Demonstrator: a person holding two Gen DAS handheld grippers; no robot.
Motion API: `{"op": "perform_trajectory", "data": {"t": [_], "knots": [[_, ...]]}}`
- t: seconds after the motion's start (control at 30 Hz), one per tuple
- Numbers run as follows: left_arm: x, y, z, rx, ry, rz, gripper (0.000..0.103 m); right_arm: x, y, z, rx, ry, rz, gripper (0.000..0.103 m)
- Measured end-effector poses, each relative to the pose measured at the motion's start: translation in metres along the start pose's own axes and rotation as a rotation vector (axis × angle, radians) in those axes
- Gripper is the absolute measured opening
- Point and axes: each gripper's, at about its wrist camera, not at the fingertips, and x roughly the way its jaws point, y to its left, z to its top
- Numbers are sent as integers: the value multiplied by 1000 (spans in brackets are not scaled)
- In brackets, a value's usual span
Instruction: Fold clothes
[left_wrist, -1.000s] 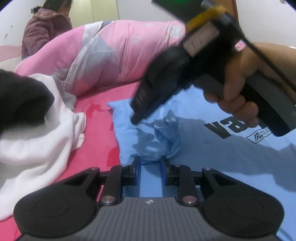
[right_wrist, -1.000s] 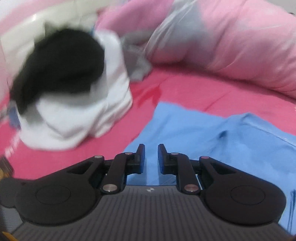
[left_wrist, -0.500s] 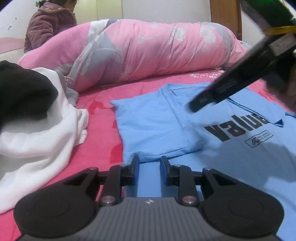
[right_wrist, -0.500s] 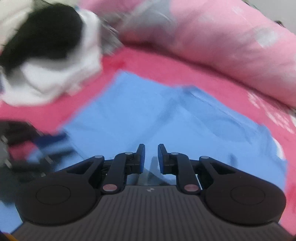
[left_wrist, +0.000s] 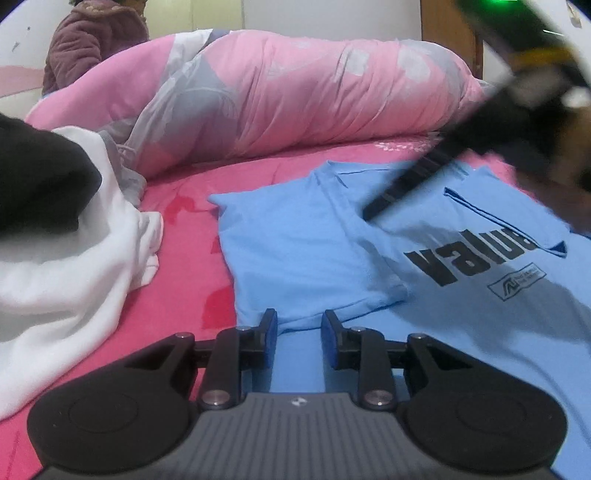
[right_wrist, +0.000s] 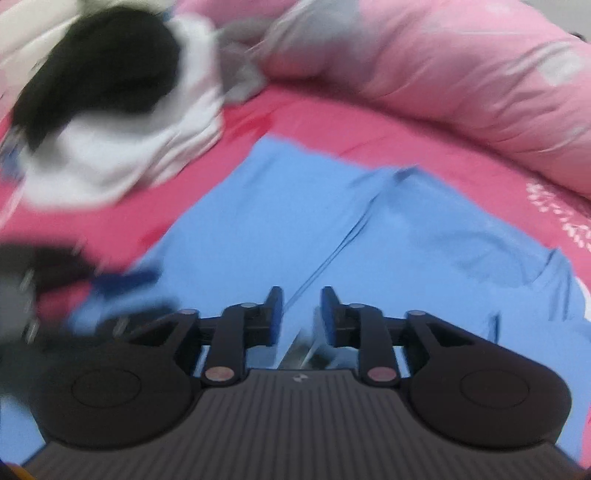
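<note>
A light blue T-shirt (left_wrist: 295, 240) with a black "value" print lies face up on the pink bed sheet (left_wrist: 192, 280), its sleeve spread flat. My left gripper (left_wrist: 298, 328) hovers low over the shirt's side edge just below that sleeve. Its jaws are opening, and only the fabric lying beneath shows in the gap. In the left wrist view my right gripper (left_wrist: 373, 212) slants down from the upper right, its tip near the shirt's shoulder seam. From its own camera, the right gripper (right_wrist: 301, 306) is above the blue T-shirt (right_wrist: 277, 206), jaws opening, nothing pinched between the pads.
A rolled pink and grey quilt (left_wrist: 295, 99) runs along the far side of the bed. A white garment (left_wrist: 74, 266) with a black garment (left_wrist: 37, 177) on top is heaped at the left. A person in a purple padded jacket (left_wrist: 92, 40) sits behind the quilt.
A second ago the right gripper was over the bunched-up sleeve; now the sleeve lies flat and that gripper has drawn back to the right with wider jaws. The left gripper has stayed put.
</note>
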Motion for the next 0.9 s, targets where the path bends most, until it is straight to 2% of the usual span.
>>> {"op": "perform_trajectory", "data": {"t": [0.13,0.23,0.27,0.3,0.33,0.47,0.63,0.7,0.8,0.83,0.9], "knots": [[-1,1,-3,-5,-7,-6,29,35,-21,25,172,-52,-29,35],[-1,4,-4,-19,-12,-15,29,49,-26,32,210,-77,-41,33],[-1,4,-5,-21,-14,-16,29,52,-26,33,211,-78,-42,26],[-1,4,-5,-23,-16,-18,29,55,-26,32,212,-78,-48,9],[-1,5,-5,-26,-17,-19,29,54,-25,30,219,-87,-58,3],[-1,6,-6,-35,-19,-23,29,45,-26,20,267,-144,-98,2],[-1,6,-6,-34,-20,-21,29,58,-31,8,310,-138,-157,2],[-1,7,-6,-41,-21,-26,29,52,-31,11,334,-160,-178,7],[-1,8,-6,-49,-24,-31,29,32,-20,20,268,-239,-273,8],[-1,8,-6,-51,-25,-32,29,27,-16,24,234,-257,-269,9],[-1,8,-6,-52,-26,-32,29,27,-1,35,130,-251,-174,9]]}}
